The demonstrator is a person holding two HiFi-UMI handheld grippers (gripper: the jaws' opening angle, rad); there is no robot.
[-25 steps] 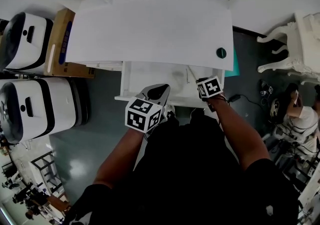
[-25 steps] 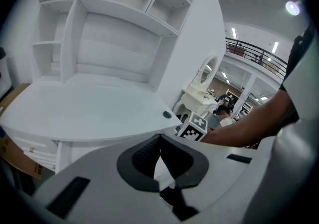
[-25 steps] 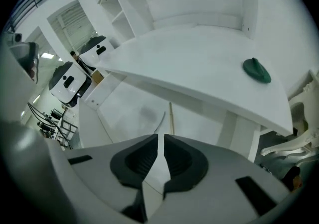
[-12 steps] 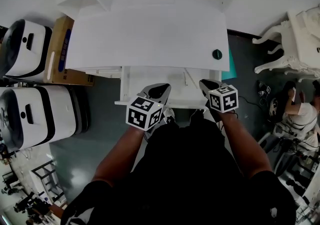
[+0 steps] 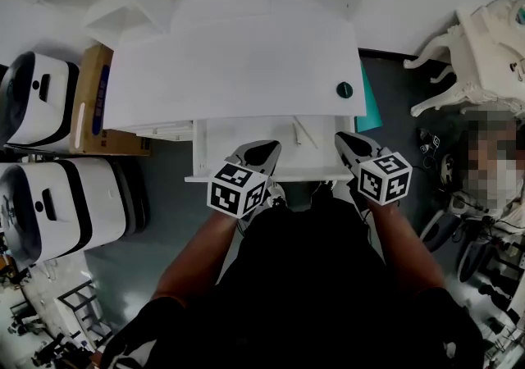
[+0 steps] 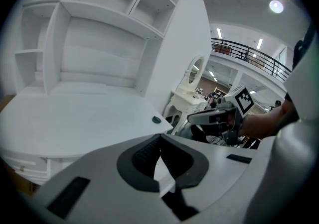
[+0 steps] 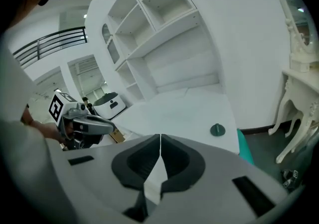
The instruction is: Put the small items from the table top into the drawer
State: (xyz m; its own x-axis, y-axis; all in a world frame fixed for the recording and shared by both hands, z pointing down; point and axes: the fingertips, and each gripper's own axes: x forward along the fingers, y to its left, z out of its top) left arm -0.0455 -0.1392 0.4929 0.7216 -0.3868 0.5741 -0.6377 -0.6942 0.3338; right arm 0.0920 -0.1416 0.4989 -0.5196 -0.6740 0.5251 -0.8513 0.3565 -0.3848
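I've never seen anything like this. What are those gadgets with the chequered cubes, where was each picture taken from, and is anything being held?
There is no robot here: a person holds a two-jaw tool in each hand. The patterned cube is part of each tool. The top-down picture comes from a camera on the person's head. The other two come from cameras riding on the tools, looking along their jaws. The left tool and the right tool both have their jaws together with nothing between them, so nothing is held. Before the person is a white desk with its drawer pulled open. Near the desk top's right front corner sits one small dark green round item. A thin pale stick seems to lie in the drawer.
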